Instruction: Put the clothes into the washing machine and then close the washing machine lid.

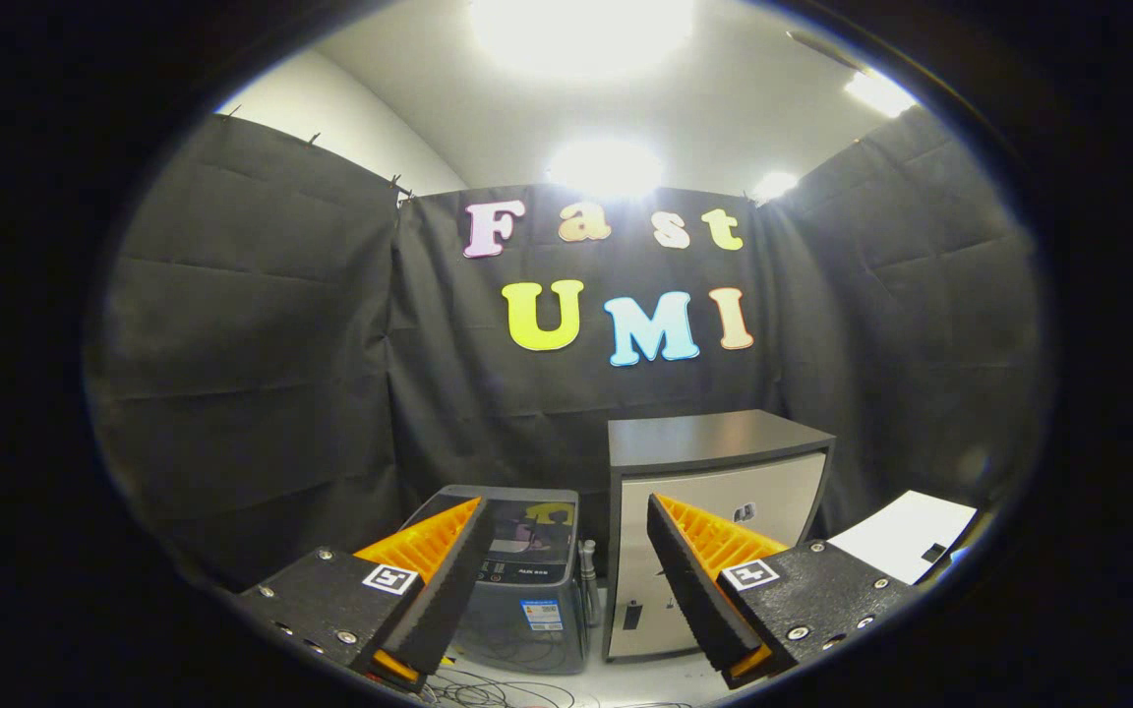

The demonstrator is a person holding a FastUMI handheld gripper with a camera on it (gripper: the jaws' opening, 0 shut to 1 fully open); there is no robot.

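Note:
My gripper (566,511) is open, its two fingers spread wide with nothing between them. Beyond the fingers, against the booth's back wall, stands a small grey top-loading washing machine (527,600). Its dark glossy lid (527,526) lies flat and closed on top. The left finger (429,551) overlaps the machine's left side. The machine is some way ahead, well out of touch. I see no clothes among the things ahead.
A taller cabinet (714,531) with a dark top and pale front stands just right of the washing machine. A white surface (906,536) lies at the right, behind the right finger. Loose cables (498,688) trail on the pale floor before the machine.

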